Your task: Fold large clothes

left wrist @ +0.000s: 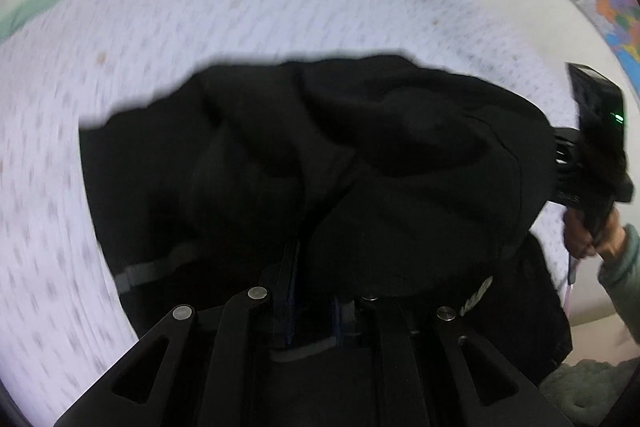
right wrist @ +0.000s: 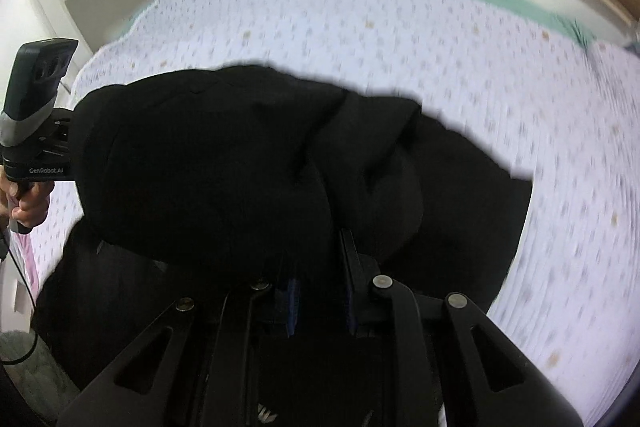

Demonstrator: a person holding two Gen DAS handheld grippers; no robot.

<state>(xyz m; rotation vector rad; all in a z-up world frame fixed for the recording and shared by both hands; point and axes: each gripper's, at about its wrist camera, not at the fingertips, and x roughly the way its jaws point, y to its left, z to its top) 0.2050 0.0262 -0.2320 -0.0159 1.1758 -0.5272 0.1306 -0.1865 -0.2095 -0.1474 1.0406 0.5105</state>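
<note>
Black garment (left wrist: 320, 155) lifted over the bed (left wrist: 200, 19), one gripper at each end.

Left gripper (left wrist: 312, 311) and right gripper (right wrist: 320, 303) each have fingers clenched on the near hem. Cloth bunches ahead of both, long axis running between them, sagging toward the bed's middle; neither hand nearer.
</note>
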